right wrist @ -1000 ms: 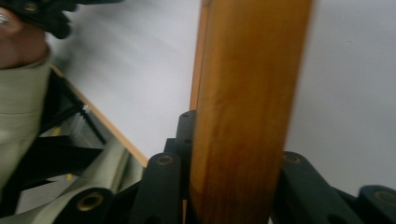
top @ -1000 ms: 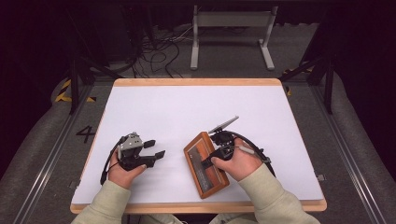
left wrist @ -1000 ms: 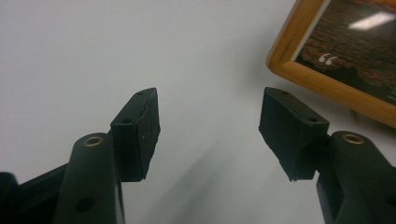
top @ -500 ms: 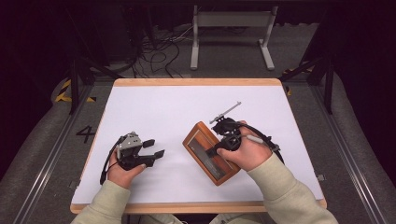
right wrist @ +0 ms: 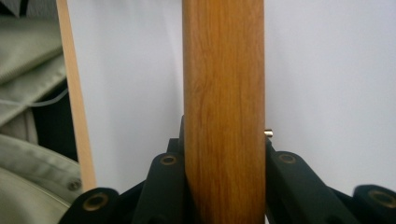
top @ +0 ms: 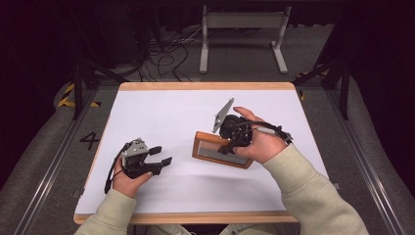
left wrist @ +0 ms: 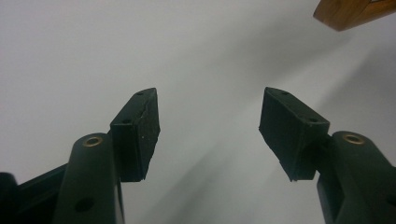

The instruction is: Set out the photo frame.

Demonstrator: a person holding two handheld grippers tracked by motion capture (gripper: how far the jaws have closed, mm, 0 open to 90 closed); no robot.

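A wooden-framed panel (top: 215, 151) hangs tilted on its edge just above the white table top (top: 161, 112), right of centre. My right gripper (top: 231, 146) is shut on it, and in the right gripper view the wooden edge (right wrist: 224, 93) runs upright between the two black jaws of that gripper (right wrist: 224, 161). At the front left my left gripper (top: 161, 155) rests low over the table, pointing right, open with nothing between its jaws. The left gripper view shows its own gripper (left wrist: 210, 130) over bare white surface, with a corner of the wooden frame (left wrist: 345, 11) at top right.
The table has a wooden rim (top: 195, 218) along its front. Behind it on the floor stand a metal frame (top: 242, 29) and loose cables (top: 166, 54). The person's light sleeve (right wrist: 28, 186) lies near the table edge in the right gripper view.
The right hand has lifted the wooden frame off the table and swung it from lengthwise to crosswise, moving up and away from the person. The left gripper has stayed put.
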